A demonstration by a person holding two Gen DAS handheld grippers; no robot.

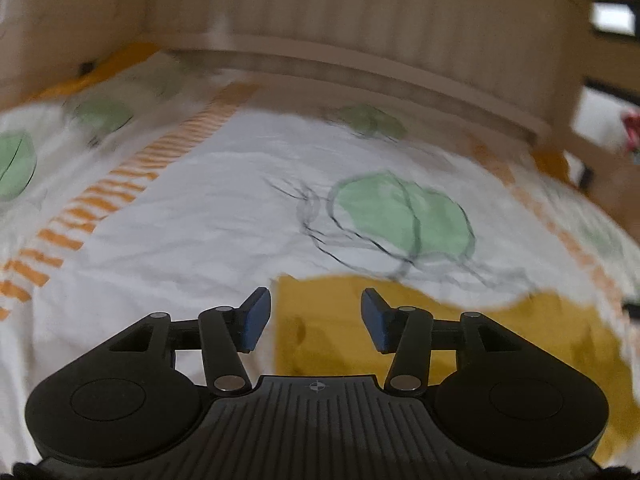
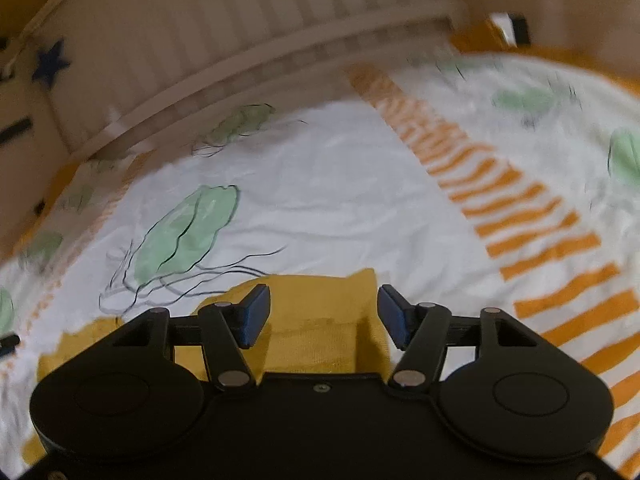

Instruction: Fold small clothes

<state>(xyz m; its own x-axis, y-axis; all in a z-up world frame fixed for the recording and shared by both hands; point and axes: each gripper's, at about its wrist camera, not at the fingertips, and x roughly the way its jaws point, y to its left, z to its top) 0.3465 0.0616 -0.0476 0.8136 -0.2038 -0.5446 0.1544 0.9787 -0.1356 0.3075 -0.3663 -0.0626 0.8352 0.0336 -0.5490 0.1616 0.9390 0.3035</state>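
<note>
A small mustard-yellow garment (image 1: 460, 336) lies on a white bedsheet (image 1: 224, 216) printed with green leaves and orange stripes. In the left wrist view my left gripper (image 1: 316, 320) is open and empty, held over the garment's left edge. In the right wrist view the same garment (image 2: 320, 328) lies partly under the tool, with a raised fold between the fingers. My right gripper (image 2: 324, 316) is open, its blue pads on either side of that fold, not closed on it. Both views are blurred by motion.
A beige ribbed headboard (image 1: 400, 24) runs along the far side of the bed and also shows in the right wrist view (image 2: 224, 28). An orange striped band (image 2: 532, 220) crosses the sheet (image 2: 340, 184). A dark blue star (image 2: 50, 64) hangs at the left.
</note>
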